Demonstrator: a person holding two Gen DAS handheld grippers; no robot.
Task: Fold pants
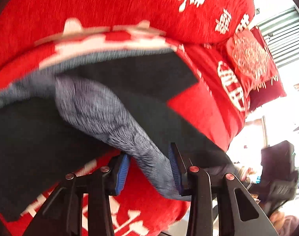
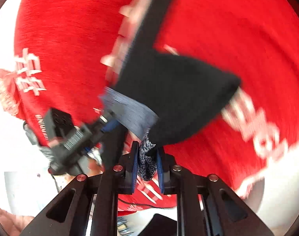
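While both views smear with blur, I see my left tongs [image 1: 149, 169] pinching a grey, lifted fold of the pants [image 1: 102, 106] at the lower centre of the left wrist view, blue pads [image 1: 174, 167] against the cloth. My right tongs [image 2: 147, 162] pinch a speckled grey bunch of the same pants [image 2: 175, 92] at lower centre of the right wrist view. The dark pants spread across a red bedspread [image 1: 114, 5] with white characters, filling mid-frame in both views.

Dark pants [image 1: 153, 82] (grey lining showing) draped over red bedding
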